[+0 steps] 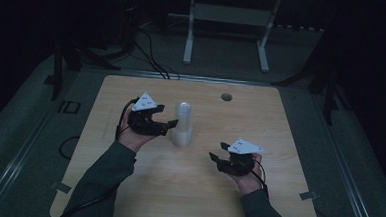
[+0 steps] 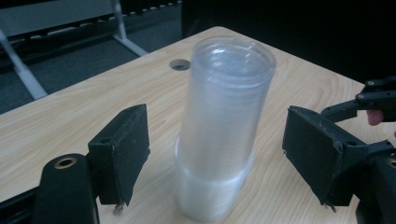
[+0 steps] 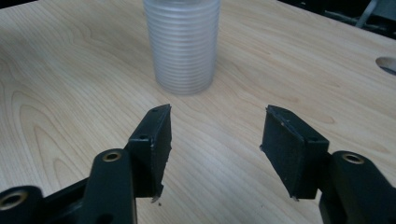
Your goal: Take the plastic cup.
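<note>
A tall stack of clear plastic cups (image 1: 182,125) stands upside down near the middle of the wooden table (image 1: 276,193). My left gripper (image 1: 167,127) hovers just left of it, open. In the left gripper view the stack (image 2: 224,116) rises between the two spread pads (image 2: 123,154) without touching either. My right gripper (image 1: 217,151) is held to the right and nearer the front edge, open, with nothing between its jaws. In the right gripper view the stack (image 3: 183,46) stands beyond the fingertips (image 3: 156,140). The right gripper (image 2: 359,98) also shows at the right edge of the left gripper view.
A round cable hole (image 1: 226,97) sits near the table's far edge. Behind the table a white metal frame (image 1: 230,20) stands on the floor, with black cables (image 1: 149,51) trailing to its left. Dark stands flank the table.
</note>
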Tool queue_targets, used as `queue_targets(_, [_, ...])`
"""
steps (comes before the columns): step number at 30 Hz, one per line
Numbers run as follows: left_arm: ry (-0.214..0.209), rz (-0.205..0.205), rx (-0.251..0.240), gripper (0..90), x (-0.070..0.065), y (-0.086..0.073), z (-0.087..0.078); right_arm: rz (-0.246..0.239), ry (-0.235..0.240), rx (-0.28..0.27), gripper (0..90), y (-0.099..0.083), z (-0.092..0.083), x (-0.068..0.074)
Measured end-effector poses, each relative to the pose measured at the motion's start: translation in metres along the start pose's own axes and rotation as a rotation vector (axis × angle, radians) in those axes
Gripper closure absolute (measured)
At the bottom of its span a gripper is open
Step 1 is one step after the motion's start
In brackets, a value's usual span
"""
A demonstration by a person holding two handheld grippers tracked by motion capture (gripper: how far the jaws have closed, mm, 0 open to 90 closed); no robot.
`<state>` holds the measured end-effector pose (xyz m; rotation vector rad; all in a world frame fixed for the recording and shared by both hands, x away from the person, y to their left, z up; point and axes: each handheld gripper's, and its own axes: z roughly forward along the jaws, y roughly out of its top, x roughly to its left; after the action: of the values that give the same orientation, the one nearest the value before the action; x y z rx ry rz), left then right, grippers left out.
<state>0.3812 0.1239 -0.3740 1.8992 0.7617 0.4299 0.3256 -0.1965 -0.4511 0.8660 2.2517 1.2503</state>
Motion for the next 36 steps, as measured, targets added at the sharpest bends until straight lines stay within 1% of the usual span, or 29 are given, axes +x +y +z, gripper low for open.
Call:
queue_targets(3, [-0.007,0.004,-0.005,23.0,-0.001,0.004,0.005,-0.006,0.002,-0.005,40.3,0.003,0.001,0.001])
queue_targets(6, [-0.021,0.01,-0.008,21.1,0.0,0.006,0.011,-0.012,0.004,-0.009,38.9,0.006,0.002,0.002])
queue_targets(12, [-0.033,0.02,-0.002,19.3,0.002,0.01,0.024,-0.014,0.005,-0.003,37.1,0.01,0.006,0.002])
queue_targets(15, [-0.032,0.026,0.001,19.3,0.001,0.012,0.03,-0.008,0.012,-0.004,36.8,0.012,0.009,0.002])
queue_targets(17, [-0.034,0.021,0.001,19.2,0.001,0.013,0.034,-0.001,0.023,-0.011,36.0,0.013,0.01,0.002])
queue_targets(20, [-0.031,0.018,0.008,19.3,0.002,0.013,0.039,-0.002,0.024,-0.006,35.5,0.016,0.014,0.001])
queue_targets(22, [-0.024,0.02,0.004,19.7,0.003,0.013,0.041,0.001,0.028,-0.001,35.6,0.018,0.017,0.001])
queue_targets(24, [-0.033,0.013,-0.001,21.4,0.003,0.014,0.042,-0.001,0.032,-0.005,35.7,0.02,0.019,0.002])
queue_targets(26, [-0.036,0.022,0.001,22.1,0.003,0.014,0.043,0.0,0.044,-0.017,36.3,0.022,0.022,0.003])
queue_targets(31, [-0.035,0.024,0.011,22.7,0.003,0.015,0.045,-0.008,0.044,-0.021,36.3,0.028,0.032,0.007])
queue_targets(33, [-0.039,0.011,0.007,25.6,0.005,0.014,0.046,-0.003,0.046,-0.021,36.2,0.029,0.036,0.007])
queue_targets(36, [-0.043,0.01,0.005,29.5,0.004,0.014,0.046,0.0,0.049,-0.023,36.2,0.031,0.04,0.006])
